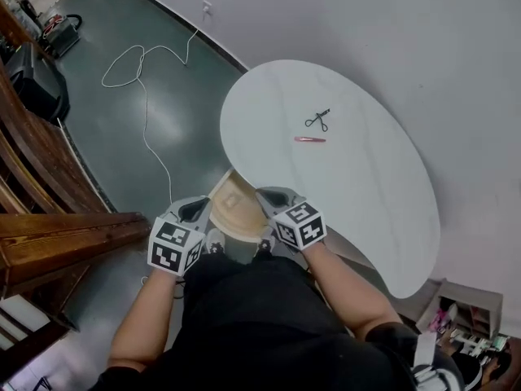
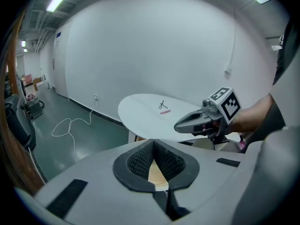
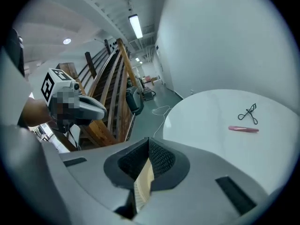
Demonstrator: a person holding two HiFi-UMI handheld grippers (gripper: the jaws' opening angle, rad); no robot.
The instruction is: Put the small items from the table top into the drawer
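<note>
Two claws of mine, left claw and right claw, pinch the pale wooden drawer at the white oval tabletop's near edge.

white table top, rounded kidney-shaped outline, smooth surface. two items lie directly on it. a black eyelash curler rests flat toward the far end. a slim pink stick lies just beside the eyelash curler on its near side, not touching it.
</note>
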